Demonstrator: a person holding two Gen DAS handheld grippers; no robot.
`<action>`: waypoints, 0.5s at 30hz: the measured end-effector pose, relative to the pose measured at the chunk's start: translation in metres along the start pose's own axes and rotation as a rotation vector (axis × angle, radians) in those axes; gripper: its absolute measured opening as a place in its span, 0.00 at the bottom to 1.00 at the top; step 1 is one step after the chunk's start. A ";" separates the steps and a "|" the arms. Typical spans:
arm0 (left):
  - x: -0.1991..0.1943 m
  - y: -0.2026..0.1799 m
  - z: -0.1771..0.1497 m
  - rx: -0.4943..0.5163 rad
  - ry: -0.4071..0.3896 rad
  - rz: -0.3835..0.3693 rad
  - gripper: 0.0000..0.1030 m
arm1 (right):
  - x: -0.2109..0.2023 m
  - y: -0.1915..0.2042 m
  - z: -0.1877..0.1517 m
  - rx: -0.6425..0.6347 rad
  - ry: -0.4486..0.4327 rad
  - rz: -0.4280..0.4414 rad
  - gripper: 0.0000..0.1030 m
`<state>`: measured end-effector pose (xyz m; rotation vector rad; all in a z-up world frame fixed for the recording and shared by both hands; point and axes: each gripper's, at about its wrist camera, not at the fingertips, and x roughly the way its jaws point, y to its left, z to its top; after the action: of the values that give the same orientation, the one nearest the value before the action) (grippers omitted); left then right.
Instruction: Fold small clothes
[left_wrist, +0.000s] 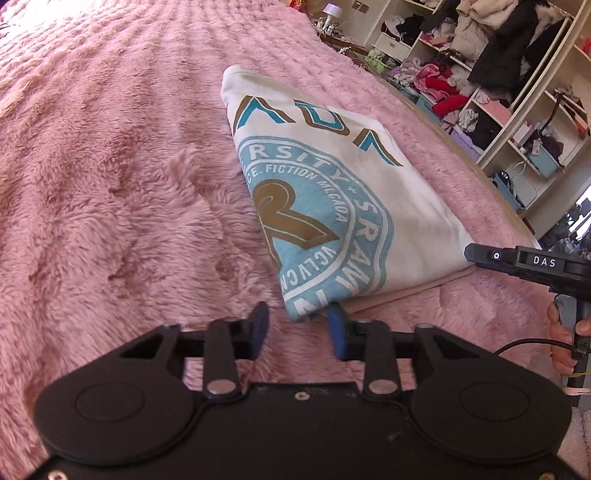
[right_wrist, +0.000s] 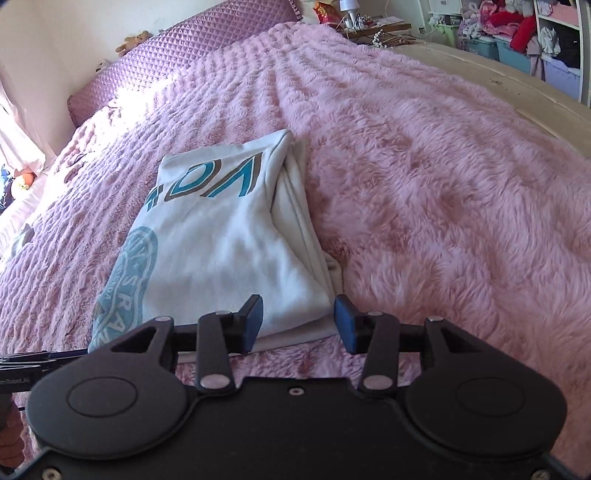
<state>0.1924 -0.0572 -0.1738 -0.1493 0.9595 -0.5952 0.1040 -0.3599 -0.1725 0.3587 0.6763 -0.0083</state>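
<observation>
Shelves (left_wrist: 491, 74) of heaped clothes flank pink blanket (left_wrist: 110, 184) under folded shirt (left_wrist: 332, 184).

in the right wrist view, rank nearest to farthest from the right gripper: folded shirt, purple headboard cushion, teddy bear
1. folded shirt, just ahead of the right gripper on the pink blanket
2. purple headboard cushion, far left
3. teddy bear, on top of the cushion

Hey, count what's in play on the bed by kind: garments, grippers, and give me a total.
Folded white garments: 1, the printed shirt on the pink blanket
Grippers: 2, left gripper and right gripper, both with fingers apart
Total: 3
</observation>
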 end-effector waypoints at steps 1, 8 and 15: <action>0.002 -0.001 -0.001 -0.011 0.002 0.003 0.17 | 0.000 0.003 -0.001 0.001 -0.003 -0.006 0.43; 0.011 -0.006 0.007 -0.052 -0.009 0.071 0.07 | 0.003 0.011 -0.002 -0.012 0.009 -0.062 0.11; 0.012 -0.023 0.013 0.080 0.028 0.169 0.05 | -0.003 0.005 0.003 0.034 -0.019 -0.096 0.08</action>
<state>0.1984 -0.0841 -0.1664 0.0115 0.9630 -0.4804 0.1044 -0.3562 -0.1671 0.3583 0.6748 -0.1142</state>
